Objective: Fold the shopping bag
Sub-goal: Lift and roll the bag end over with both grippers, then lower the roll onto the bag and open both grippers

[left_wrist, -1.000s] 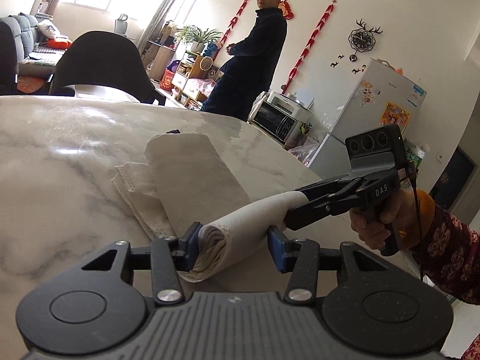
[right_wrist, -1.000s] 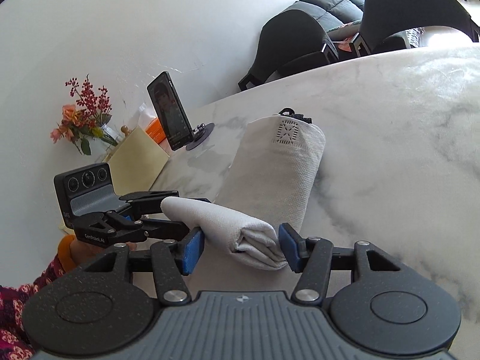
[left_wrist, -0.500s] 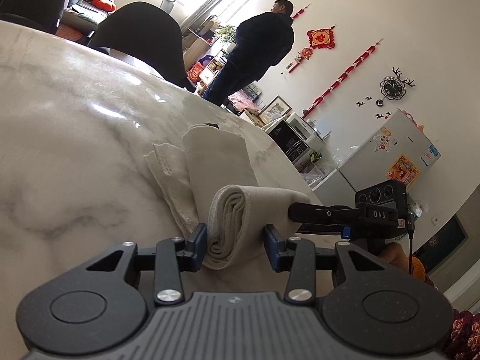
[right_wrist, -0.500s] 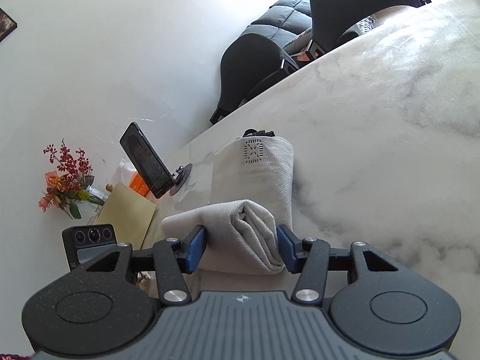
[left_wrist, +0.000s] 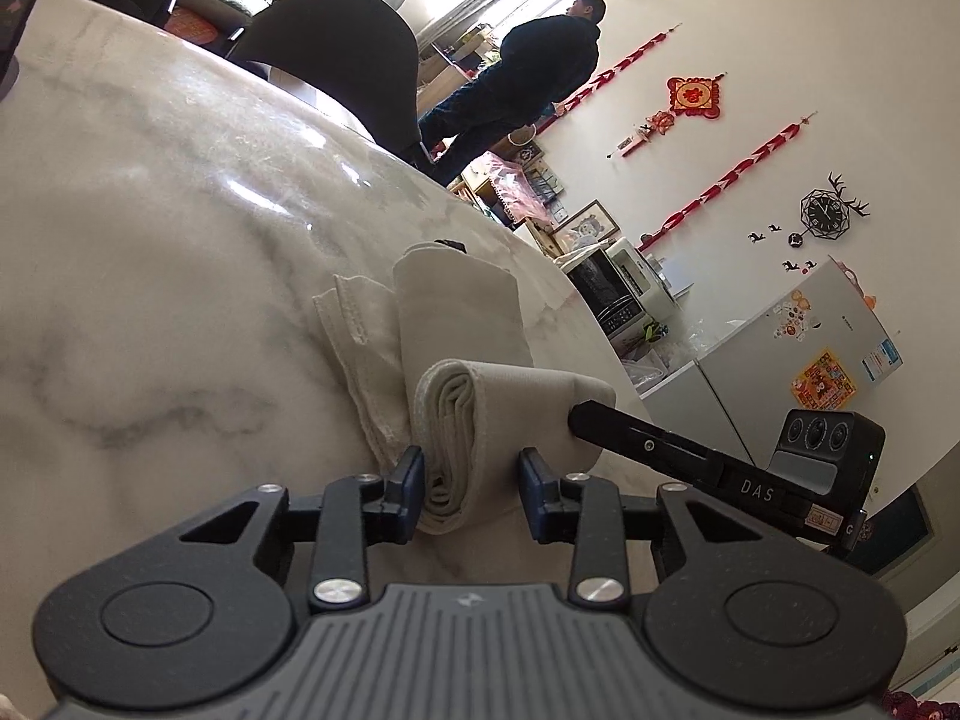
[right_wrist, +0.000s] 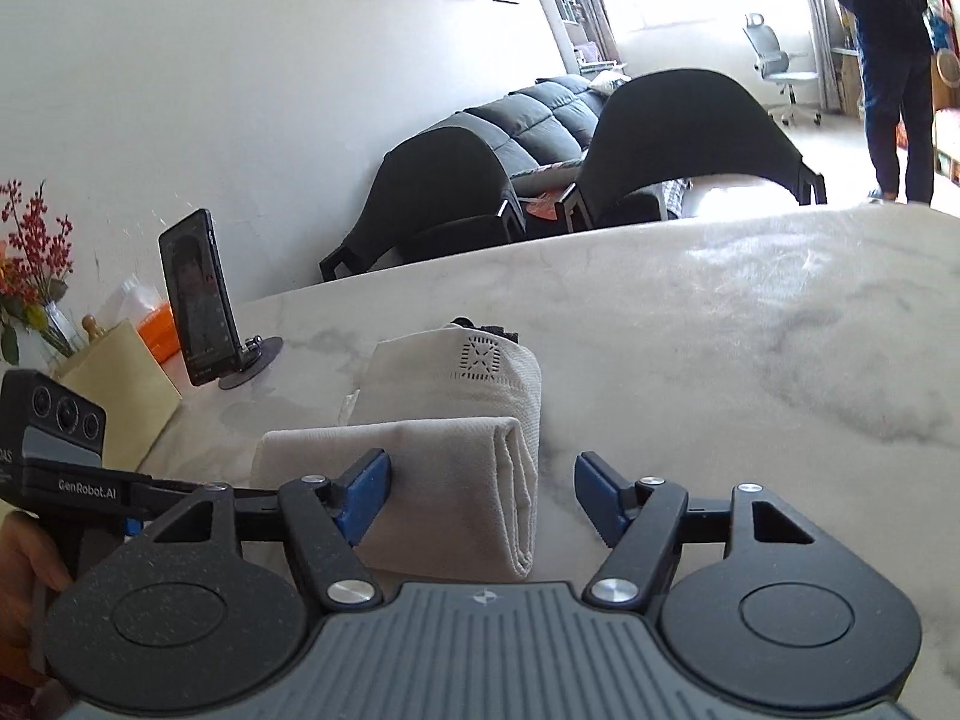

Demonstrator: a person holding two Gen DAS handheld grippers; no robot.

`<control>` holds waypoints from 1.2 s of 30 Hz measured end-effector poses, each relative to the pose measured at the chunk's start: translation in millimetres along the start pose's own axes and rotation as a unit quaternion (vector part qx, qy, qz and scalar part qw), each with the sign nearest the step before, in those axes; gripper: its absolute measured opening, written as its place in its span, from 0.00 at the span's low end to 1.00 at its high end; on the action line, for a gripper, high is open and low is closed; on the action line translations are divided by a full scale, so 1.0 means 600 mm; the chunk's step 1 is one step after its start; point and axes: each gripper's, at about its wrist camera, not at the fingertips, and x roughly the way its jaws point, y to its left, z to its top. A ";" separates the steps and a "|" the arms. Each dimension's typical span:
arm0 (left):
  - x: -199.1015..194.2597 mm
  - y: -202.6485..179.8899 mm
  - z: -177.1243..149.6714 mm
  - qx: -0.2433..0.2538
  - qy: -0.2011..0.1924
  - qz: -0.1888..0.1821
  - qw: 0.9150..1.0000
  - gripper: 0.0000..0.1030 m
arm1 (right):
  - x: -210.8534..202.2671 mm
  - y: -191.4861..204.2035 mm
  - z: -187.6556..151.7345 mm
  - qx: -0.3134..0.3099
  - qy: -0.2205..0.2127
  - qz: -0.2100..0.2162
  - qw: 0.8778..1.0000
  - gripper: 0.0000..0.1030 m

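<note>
A beige cloth shopping bag lies on the marble table [left_wrist: 150, 240]. Its near end is wound into a roll [left_wrist: 474, 408], and the flat part [left_wrist: 456, 312] stretches away with a handle strip [left_wrist: 348, 324] beside it. My left gripper [left_wrist: 474, 489] is shut on the roll's left end, with both blue pads against the cloth. In the right wrist view the roll [right_wrist: 456, 480] lies crosswise in front of the flat part [right_wrist: 474, 378]. My right gripper [right_wrist: 480, 495] stands open around the roll's right end, its right pad clear of the cloth. Its fingers [left_wrist: 636, 441] reach the roll from the right.
A phone on a stand [right_wrist: 198, 300], a yellow envelope [right_wrist: 120, 396] and a vase of red flowers [right_wrist: 30, 258] sit at the table's left. Black chairs [right_wrist: 690, 126] stand at the far side. A person [left_wrist: 528, 78] stands beyond. The table's edge [left_wrist: 600, 330] runs close to the bag's right.
My right gripper's jaws have spread wide and let go of the roll. My left gripper's jaws have narrowed onto it. Both grippers have tilted, and the roll now rests lower on the table.
</note>
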 end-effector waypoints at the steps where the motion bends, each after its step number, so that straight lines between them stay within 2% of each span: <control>1: 0.000 0.000 0.001 -0.002 0.002 0.001 1.000 0.34 | -0.004 0.016 -0.002 -0.042 -0.011 -0.019 0.999 0.68; 3: -0.001 0.001 0.002 -0.005 0.005 0.003 1.000 0.33 | -0.009 0.048 -0.010 -0.121 -0.033 -0.053 0.991 0.65; 4: -0.001 0.001 0.003 -0.007 0.006 0.004 1.000 0.33 | -0.011 0.061 -0.015 -0.155 -0.043 -0.065 0.985 0.59; 5: -0.001 0.001 0.003 -0.007 0.008 0.005 1.000 0.33 | -0.012 0.067 -0.018 -0.172 -0.049 -0.070 0.981 0.56; 7: -0.003 0.002 0.004 -0.008 0.011 0.007 1.000 0.33 | -0.014 0.077 -0.024 -0.199 -0.059 -0.077 0.975 0.43; 10: -0.005 0.003 0.005 -0.007 0.012 0.008 1.000 0.33 | -0.016 0.080 -0.027 -0.216 -0.064 -0.077 0.971 0.41; 27: -0.008 0.013 0.000 -0.012 -0.002 0.007 1.000 0.32 | 0.012 0.090 0.002 -0.213 -0.006 -0.079 0.974 0.41; 31: -0.014 0.001 -0.010 0.013 -0.023 0.020 0.999 0.33 | 0.020 0.090 0.005 -0.212 0.000 -0.080 0.974 0.41; 33: -0.020 -0.014 -0.016 0.042 -0.031 0.041 0.998 0.33 | 0.024 0.091 0.005 -0.212 0.001 -0.081 0.974 0.41; 36: -0.028 -0.046 -0.023 0.102 -0.041 0.083 0.990 0.32 | 0.029 0.090 0.007 -0.211 0.002 -0.083 0.974 0.41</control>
